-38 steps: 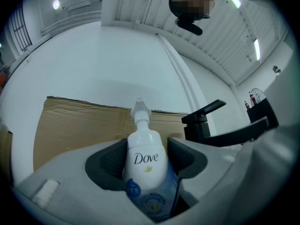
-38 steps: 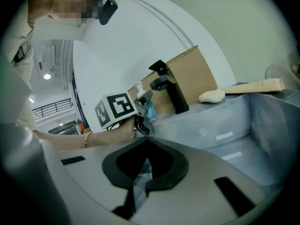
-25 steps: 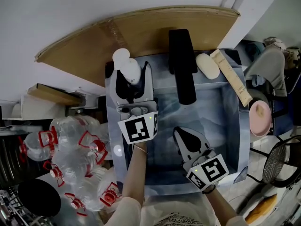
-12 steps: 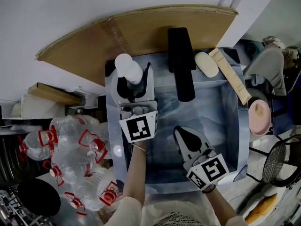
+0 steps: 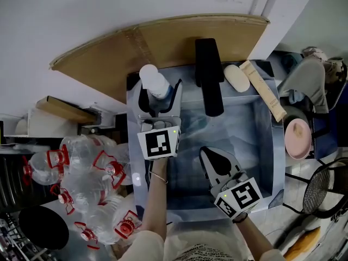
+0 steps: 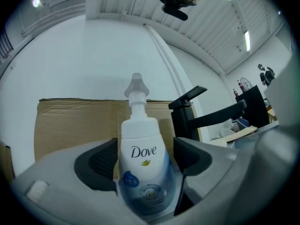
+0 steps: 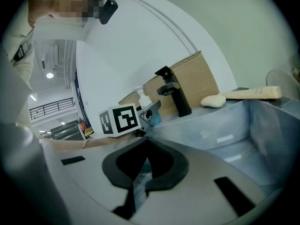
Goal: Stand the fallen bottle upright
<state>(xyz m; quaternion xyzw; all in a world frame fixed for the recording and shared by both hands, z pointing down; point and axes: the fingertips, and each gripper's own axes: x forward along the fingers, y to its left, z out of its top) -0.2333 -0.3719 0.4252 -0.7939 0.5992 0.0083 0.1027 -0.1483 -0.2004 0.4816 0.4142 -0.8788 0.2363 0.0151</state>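
A white and blue Dove pump bottle (image 6: 143, 158) stands upright on the back left corner of the sink (image 5: 261, 145). In the head view the bottle (image 5: 153, 82) sits between the jaws of my left gripper (image 5: 160, 92). Those jaws are opening: the bottle is still between the dark pads (image 6: 98, 161), with a slim gap showing on its right side. My right gripper (image 5: 205, 152) hovers over the middle of the basin, shut, with nothing in it. In the right gripper view its closed tips (image 7: 145, 142) point toward the left gripper's marker cube.
A black faucet (image 5: 209, 75) stands right of the bottle. A bar of soap (image 5: 236, 78) and a wooden stick (image 5: 263, 89) lie on the back rim. Cardboard (image 5: 163, 37) leans behind the sink. Several plastic bottles (image 5: 87, 184) are piled left. A pink bowl (image 5: 298, 137) sits right.
The left gripper's jaws have spread slightly away from the bottle, which now stands straighter. The right gripper has not moved.
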